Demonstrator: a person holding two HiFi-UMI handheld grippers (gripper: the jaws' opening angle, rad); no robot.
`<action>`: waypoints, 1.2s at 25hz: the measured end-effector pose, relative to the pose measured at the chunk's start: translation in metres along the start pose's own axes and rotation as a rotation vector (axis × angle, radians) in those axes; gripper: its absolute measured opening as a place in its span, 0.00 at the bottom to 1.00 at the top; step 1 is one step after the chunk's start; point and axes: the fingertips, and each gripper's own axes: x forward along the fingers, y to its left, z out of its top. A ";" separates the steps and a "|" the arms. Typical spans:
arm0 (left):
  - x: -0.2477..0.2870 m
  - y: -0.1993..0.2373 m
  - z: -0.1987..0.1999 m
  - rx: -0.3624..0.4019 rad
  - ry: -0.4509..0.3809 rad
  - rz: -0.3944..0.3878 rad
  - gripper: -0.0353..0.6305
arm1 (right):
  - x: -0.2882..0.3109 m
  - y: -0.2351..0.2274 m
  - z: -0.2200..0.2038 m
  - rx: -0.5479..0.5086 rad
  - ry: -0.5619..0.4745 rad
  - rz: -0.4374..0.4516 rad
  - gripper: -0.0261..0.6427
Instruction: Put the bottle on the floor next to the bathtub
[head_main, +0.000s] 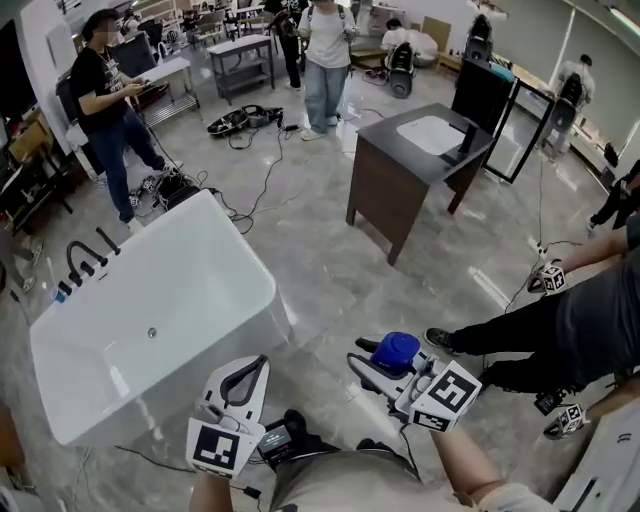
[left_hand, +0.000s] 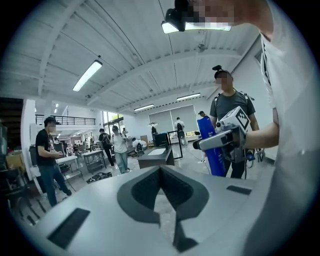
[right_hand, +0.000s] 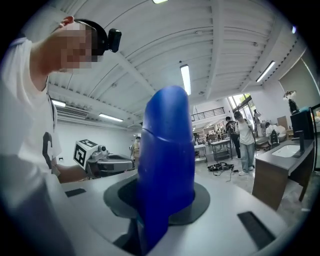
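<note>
The blue bottle (head_main: 398, 349) is off the ground, clamped in the fingers of the right gripper (head_main: 368, 357). It hangs above the grey floor (head_main: 330, 270), close in front of the person's body and to the right of the white bathtub (head_main: 255, 265), clear of the tub's wall. From the left gripper view the bottle stands roughly upright, gripped across its middle, with its cap end uppermost. In the right gripper view its blue body fills the gap between the dark pads, which press on both sides of it.

The left gripper (head_main: 252, 370) is held just beside the bathtub's near corner, to the left of the bottle and apart from it. Its fingers look drawn together at the tips with nothing between them, though a pale sliver lower down makes this hard to be sure of.

Farther off, a dark cabinet (head_main: 400, 190) with a white sink stands on the floor, and several people stand behind it.
</note>
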 end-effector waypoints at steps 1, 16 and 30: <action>0.000 0.017 -0.003 0.016 0.002 0.001 0.10 | 0.013 -0.003 0.004 0.002 0.001 -0.009 0.20; 0.028 0.093 -0.016 -0.146 -0.160 -0.308 0.11 | 0.134 -0.018 0.037 -0.031 -0.099 -0.195 0.20; 0.047 0.131 -0.020 -0.226 -0.104 -0.143 0.10 | 0.203 -0.056 0.016 0.071 -0.054 0.032 0.20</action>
